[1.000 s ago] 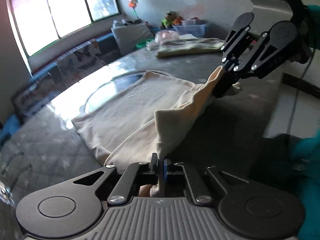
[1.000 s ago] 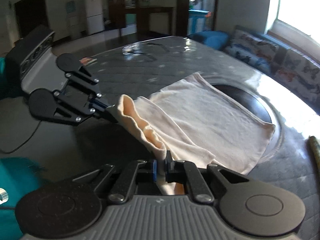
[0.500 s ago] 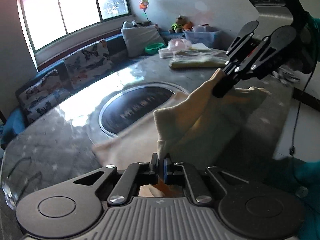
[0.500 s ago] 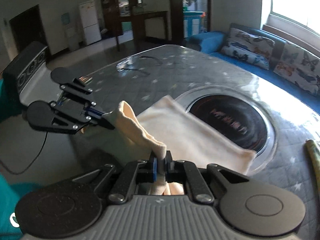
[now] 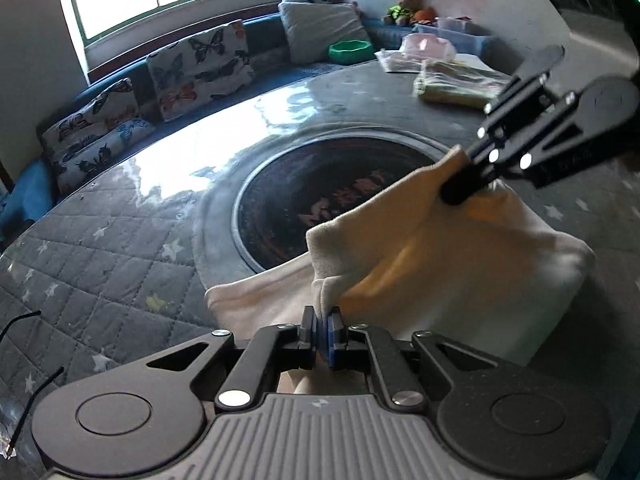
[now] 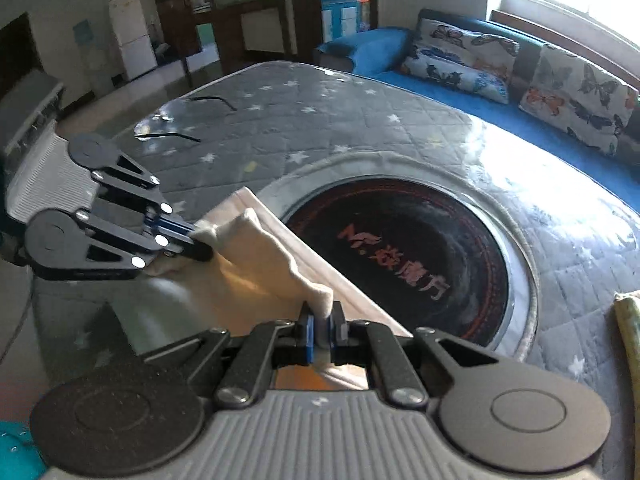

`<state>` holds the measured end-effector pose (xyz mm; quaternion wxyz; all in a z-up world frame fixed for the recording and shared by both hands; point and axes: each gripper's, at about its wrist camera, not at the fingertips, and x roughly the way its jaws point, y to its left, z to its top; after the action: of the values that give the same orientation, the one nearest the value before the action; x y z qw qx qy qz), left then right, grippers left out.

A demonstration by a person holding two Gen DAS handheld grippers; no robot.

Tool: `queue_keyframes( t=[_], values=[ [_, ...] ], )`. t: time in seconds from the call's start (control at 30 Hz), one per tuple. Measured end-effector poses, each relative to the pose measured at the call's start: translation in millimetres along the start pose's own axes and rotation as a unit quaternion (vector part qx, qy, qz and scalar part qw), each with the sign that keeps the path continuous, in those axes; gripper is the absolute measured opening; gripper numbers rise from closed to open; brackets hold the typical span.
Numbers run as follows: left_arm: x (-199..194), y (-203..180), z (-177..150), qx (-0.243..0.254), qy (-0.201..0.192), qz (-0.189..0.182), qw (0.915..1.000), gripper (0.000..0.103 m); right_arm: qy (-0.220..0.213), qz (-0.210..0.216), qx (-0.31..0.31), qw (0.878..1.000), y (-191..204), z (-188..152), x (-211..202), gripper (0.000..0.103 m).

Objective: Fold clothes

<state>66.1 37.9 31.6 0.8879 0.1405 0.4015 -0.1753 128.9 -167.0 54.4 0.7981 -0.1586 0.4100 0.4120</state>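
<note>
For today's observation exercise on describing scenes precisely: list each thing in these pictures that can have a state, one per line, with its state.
Left gripper: shut on the cream cloth.
Right gripper: shut on the cream cloth.
Cream cloth: held up along one edge between both grippers, the rest trailing on the table.
Table: covered with a grey quilted star-print cover.
Yellow-green clothes: lying in a pile on the table's far side.

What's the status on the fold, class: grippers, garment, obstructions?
Left gripper and right gripper both shut on cream garment. Held edge lifted, rest draped on quilted table. Nothing in the way; folded yellow clothes sit well off.
</note>
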Motion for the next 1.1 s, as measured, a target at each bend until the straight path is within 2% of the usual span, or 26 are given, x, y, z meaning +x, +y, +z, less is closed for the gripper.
queue_keyframes(
  t=[0.1, 0.2, 0.3, 0.4, 0.53, 0.6, 0.63, 0.67, 0.83, 1.0, 1.1],
  values=[
    [0, 3, 4, 0.005, 0.005, 0.008, 0.9999, 0.006, 0.000, 0.002, 0.019, 1.000, -7, -3, 11, 0.006],
    [-11, 0, 9, 0.012, -0.001, 0.007, 0.9999, 0.006, -0.010, 0.007, 0.024, 1.000, -7, -5, 5, 0.006],
    [-26, 0, 22, 0.031, -0.037, 0.020, 0.9987, 0.007, -0.036, 0.003, 0.014, 0.999, -4, -1, -14, 0.006],
    [-5, 14, 36, 0.014, -0.030, 0.046, 0.9984, 0.009, -0.057, -0.024, 0.027, 0.998, -12, 6, -11, 0.006],
    [45, 30, 37, -0.032, 0.007, 0.060, 0.9977, 0.009, -0.039, -0.048, 0.068, 0.996, -27, 3, 29, 0.007],
    [54, 32, 36, -0.044, 0.010, 0.073, 0.9963, 0.009, -0.029, -0.050, 0.077, 0.995, -28, 1, 44, 0.008],
    [55, 32, 35, -0.047, 0.010, 0.077, 0.9958, 0.010, -0.030, -0.051, 0.080, 0.995, -28, 0, 47, 0.016],
    [57, 32, 33, -0.050, 0.010, 0.082, 0.9953, 0.010, -0.032, -0.057, 0.079, 0.995, -28, -1, 45, 0.023],
    [55, 33, 26, -0.058, 0.007, 0.093, 0.9940, 0.012, -0.053, -0.062, 0.101, 0.992, -43, -6, 15, 0.024],
    [57, 33, 23, -0.065, 0.000, 0.101, 0.9928, 0.018, -0.032, -0.066, 0.093, 0.993, -47, -29, -15, 0.024],
    [58, 33, 24, -0.073, -0.002, 0.105, 0.9918, 0.019, -0.013, -0.077, 0.086, 0.993, -46, -43, -13, 0.024]
  ],
)
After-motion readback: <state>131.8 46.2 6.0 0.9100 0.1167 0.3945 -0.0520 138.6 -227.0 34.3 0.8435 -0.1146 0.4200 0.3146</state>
